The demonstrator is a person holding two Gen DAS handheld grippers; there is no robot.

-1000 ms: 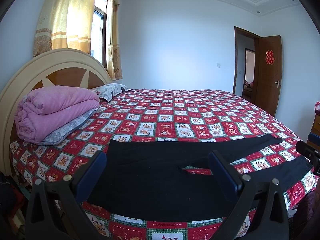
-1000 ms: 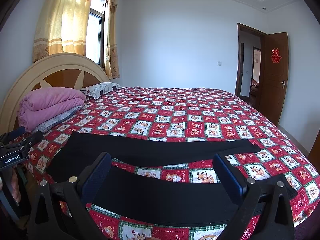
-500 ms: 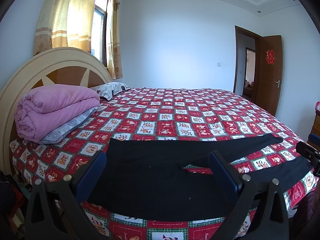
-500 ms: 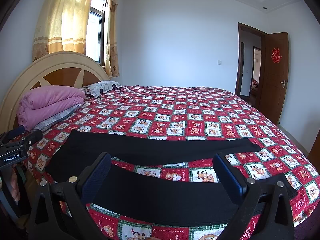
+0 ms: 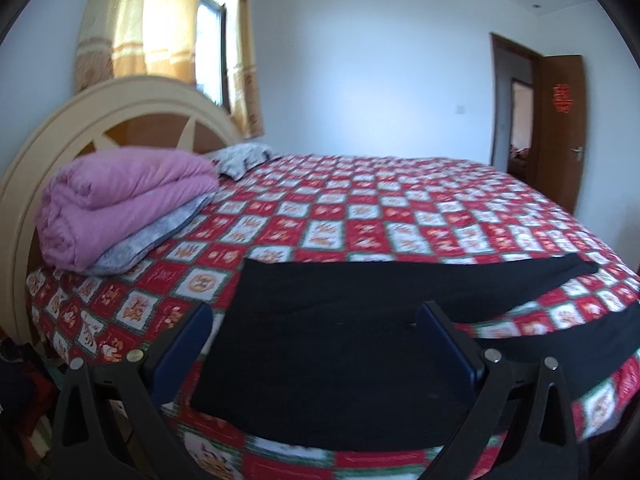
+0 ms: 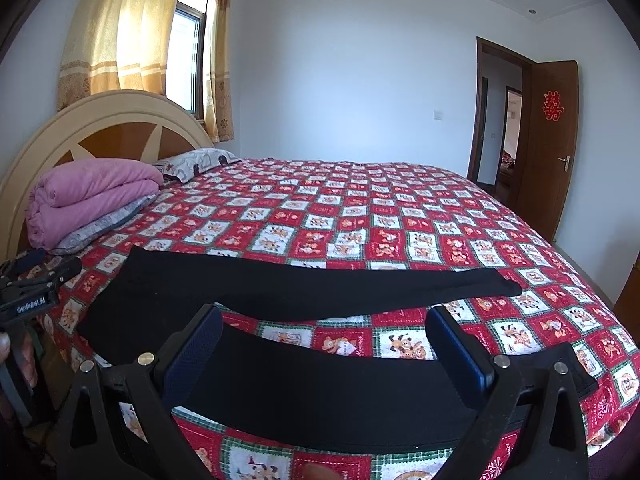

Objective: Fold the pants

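Observation:
Black pants [image 5: 340,340] [image 6: 304,292] lie flat along the near edge of the bed, waist to the left, both legs spread apart toward the right. My left gripper [image 5: 316,344] hovers open over the waist and hip part, nothing between its blue pads. Over the near leg, my right gripper [image 6: 326,344] stands open and holds nothing. The left gripper's body [image 6: 36,292] shows at the left edge of the right wrist view, beside the waist.
The bed carries a red checked quilt [image 6: 360,216]. A folded pink blanket [image 5: 120,196] and a pillow [image 5: 244,158] lie by the cream headboard [image 5: 120,104]. An open brown door [image 6: 552,140] stands at the right wall. Curtains [image 6: 120,28] hang over the window.
My left gripper has moved left and closer toward the waist end, blurring its view. The right gripper stayed almost still. The pants have not moved.

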